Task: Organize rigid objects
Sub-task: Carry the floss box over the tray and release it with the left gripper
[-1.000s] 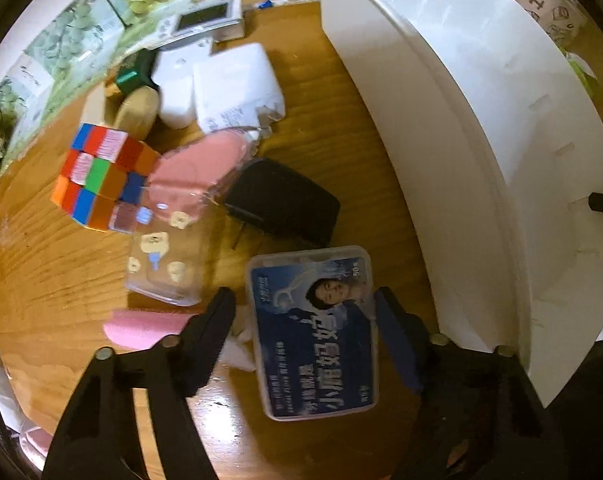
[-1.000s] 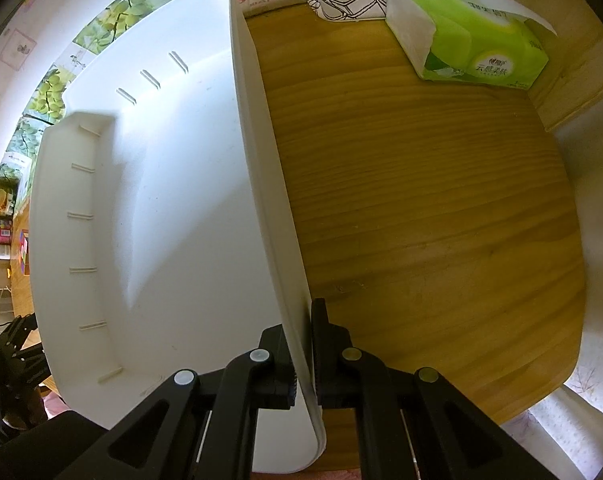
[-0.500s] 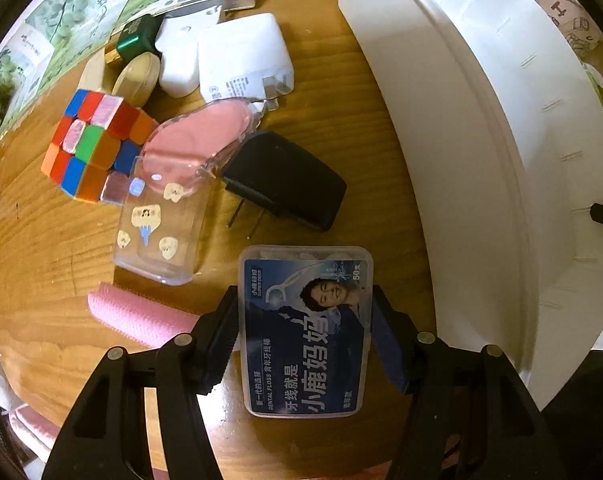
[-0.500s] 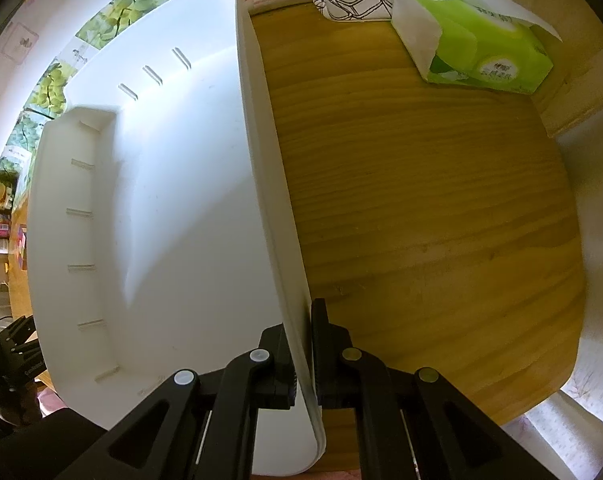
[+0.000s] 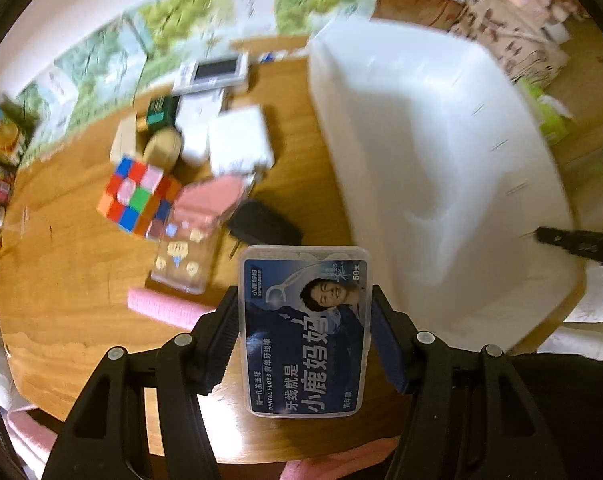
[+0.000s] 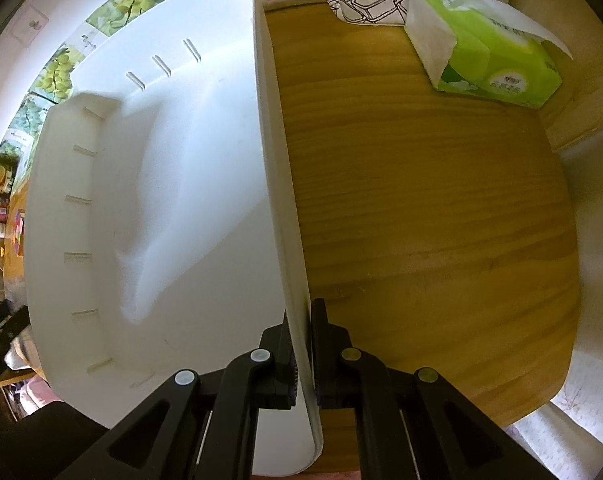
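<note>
In the left wrist view my left gripper [image 5: 304, 320] is shut on a blue dental floss box [image 5: 305, 332], held off the wooden table [image 5: 61, 280]. To its right stands a big white bin [image 5: 429, 168], with nothing inside that I can see. The right wrist view shows my right gripper [image 6: 301, 344] shut on the bin's right wall [image 6: 277, 184], one finger inside and one outside. On the table left of the bin lie a colour cube [image 5: 135, 194], a clear case with a pink item [image 5: 193, 236], a black plug [image 5: 263, 228] and a pink roller [image 5: 161, 308].
White chargers [image 5: 237, 140], a round wooden piece [image 5: 161, 148], a green-capped item [image 5: 159, 112] and a small screen device [image 5: 213, 74] sit at the back of the table. A green tissue pack [image 6: 485, 64] lies right of the bin. The table's near edge [image 5: 301, 458] is close below.
My left gripper closed on the floss box and lifted it off the table; the view pulled back and up. My right gripper stayed clamped on the bin wall.
</note>
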Motion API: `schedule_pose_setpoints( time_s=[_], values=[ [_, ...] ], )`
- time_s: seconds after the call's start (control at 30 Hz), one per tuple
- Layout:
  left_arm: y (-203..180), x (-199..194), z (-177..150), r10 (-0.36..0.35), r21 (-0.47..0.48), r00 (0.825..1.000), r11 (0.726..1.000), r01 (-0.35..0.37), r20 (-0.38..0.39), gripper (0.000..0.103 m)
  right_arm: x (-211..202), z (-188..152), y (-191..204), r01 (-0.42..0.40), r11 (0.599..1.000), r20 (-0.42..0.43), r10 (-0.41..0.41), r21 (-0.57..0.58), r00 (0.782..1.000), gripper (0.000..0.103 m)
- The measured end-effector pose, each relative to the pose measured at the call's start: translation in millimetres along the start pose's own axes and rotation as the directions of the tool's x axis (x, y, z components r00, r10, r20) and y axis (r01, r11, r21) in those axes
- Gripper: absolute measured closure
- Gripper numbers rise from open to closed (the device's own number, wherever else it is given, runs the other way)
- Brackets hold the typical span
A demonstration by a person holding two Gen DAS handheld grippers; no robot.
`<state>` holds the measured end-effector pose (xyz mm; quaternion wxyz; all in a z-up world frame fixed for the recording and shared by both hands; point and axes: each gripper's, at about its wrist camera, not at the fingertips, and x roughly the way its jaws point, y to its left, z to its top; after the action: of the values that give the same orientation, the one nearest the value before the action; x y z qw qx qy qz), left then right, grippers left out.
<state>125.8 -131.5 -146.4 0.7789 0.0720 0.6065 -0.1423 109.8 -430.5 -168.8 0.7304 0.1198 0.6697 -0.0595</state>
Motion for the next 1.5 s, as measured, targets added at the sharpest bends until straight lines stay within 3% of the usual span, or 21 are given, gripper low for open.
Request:
schedule_pose_setpoints(
  time_s=[0.2,0.47,0.83,1.1,1.37,1.43,1.5],
  values=[
    [-25,-35,12,-0.064,0.076,0.989,0.996,0.054,0.135,0.038,0,-1,0,-0.014,1.0,0.008,0.014,-0.012,1.0,0.098],
    [-53,-43,34,-0.111,0.131,0.979,0.987,0.089,0.171,0.038,-2,-5,-2,-0.014,0.999,0.017,0.015,-0.037,1.0,0.098],
    [-92,-31,61,-0.19,0.149,0.971,0.974,0.168,0.143,0.038,-5,-1,1,-0.011,0.999,0.028,0.012,-0.051,1.0,0.098],
    [-105,-12,63,-0.186,0.132,0.979,0.976,0.174,0.087,0.038,-8,-3,5,-0.002,0.998,0.028,0.004,-0.061,1.0,0.098],
    [-105,-7,59,-0.166,0.112,0.983,0.981,0.156,0.079,0.037,-1,-7,7,-0.001,0.998,0.016,0.002,-0.066,1.0,0.098],
    [-103,-7,58,-0.161,0.105,0.983,0.983,0.152,0.083,0.036,1,-8,7,-0.001,0.998,0.017,0.002,-0.067,1.0,0.098],
    [-100,-11,58,-0.166,0.098,0.981,0.983,0.156,0.098,0.026,3,-8,7,0.0,0.998,0.018,0.001,-0.068,1.0,0.099]
  ],
)
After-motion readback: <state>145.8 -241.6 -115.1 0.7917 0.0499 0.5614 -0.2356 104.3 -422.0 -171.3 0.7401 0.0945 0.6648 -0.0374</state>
